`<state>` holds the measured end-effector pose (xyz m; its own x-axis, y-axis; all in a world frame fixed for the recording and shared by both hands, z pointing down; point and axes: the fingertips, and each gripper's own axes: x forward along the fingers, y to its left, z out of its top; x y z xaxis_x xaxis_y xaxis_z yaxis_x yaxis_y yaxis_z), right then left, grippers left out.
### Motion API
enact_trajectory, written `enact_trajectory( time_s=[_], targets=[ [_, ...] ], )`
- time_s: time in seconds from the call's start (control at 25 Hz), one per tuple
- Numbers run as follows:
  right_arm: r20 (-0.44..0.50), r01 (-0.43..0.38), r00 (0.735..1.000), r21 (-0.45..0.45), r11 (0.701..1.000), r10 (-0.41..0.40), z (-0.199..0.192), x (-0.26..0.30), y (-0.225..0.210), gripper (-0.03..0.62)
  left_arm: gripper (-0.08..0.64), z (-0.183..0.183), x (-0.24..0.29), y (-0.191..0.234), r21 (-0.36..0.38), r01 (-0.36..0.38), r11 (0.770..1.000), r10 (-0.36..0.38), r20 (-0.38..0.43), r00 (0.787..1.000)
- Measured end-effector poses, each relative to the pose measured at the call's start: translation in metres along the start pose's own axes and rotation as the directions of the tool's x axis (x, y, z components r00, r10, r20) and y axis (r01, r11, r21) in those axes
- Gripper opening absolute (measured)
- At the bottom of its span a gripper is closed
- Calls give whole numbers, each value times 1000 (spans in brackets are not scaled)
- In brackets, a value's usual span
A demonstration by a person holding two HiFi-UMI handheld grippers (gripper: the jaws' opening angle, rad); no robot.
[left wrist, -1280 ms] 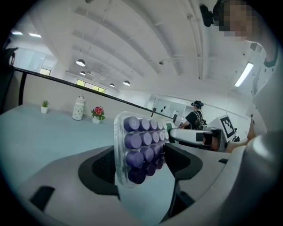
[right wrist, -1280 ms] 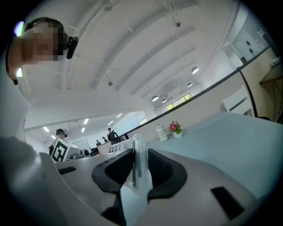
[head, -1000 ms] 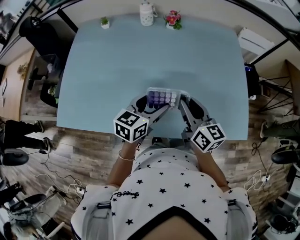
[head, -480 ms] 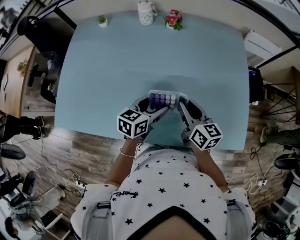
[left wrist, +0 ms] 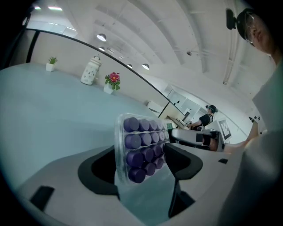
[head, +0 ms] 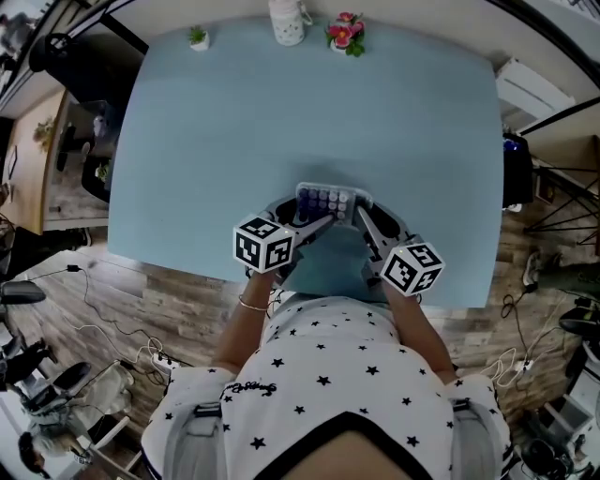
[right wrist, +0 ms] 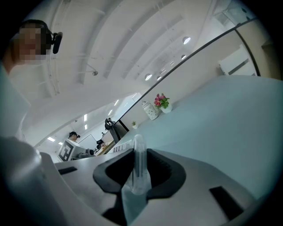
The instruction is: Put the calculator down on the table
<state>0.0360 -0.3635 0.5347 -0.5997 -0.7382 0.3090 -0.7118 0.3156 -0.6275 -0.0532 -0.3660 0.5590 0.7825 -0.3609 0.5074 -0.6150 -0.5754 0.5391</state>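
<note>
Pale blue table [head: 234, 122] over wood-plank floor. Along far edge: small green plant [head: 198, 37] toward left corner, white jar [head: 286, 23] and pot of pink flowers [head: 345, 35] near middle. Close to middle of near edge: calculator [head: 325, 200], purple keys under clear cover, tilted up on its side, gripped from both ends. Left gripper [head: 305, 214] clamped on keypad end, pads pressing front and back. Right gripper [head: 367, 214] with jaws closing on thin clear edge of calculator, pads against it. Cannot tell whether touching table surface yet.
</note>
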Motion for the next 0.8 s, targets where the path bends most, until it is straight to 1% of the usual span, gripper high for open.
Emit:
enact_trajectory(
  time_s=[0.32, 0.6, 0.8],
  targets=[
    [-40, -22, 999, 93, 995, 26, -12, 8, -17, 83, 334, -9, 10, 10, -21, -19, 1000, 18, -47, 999],
    [-67, -31, 997, 112, 993, 39, -19, 13, -22, 81, 336, -16, 13, 18, -37, -45, 998, 42, -82, 996],
    [-87, -18, 996, 123, 992, 29, -24, 14, -26, 81, 339, -21, 15, 21, -46, -59, 997, 54, -105, 993]
  ],
)
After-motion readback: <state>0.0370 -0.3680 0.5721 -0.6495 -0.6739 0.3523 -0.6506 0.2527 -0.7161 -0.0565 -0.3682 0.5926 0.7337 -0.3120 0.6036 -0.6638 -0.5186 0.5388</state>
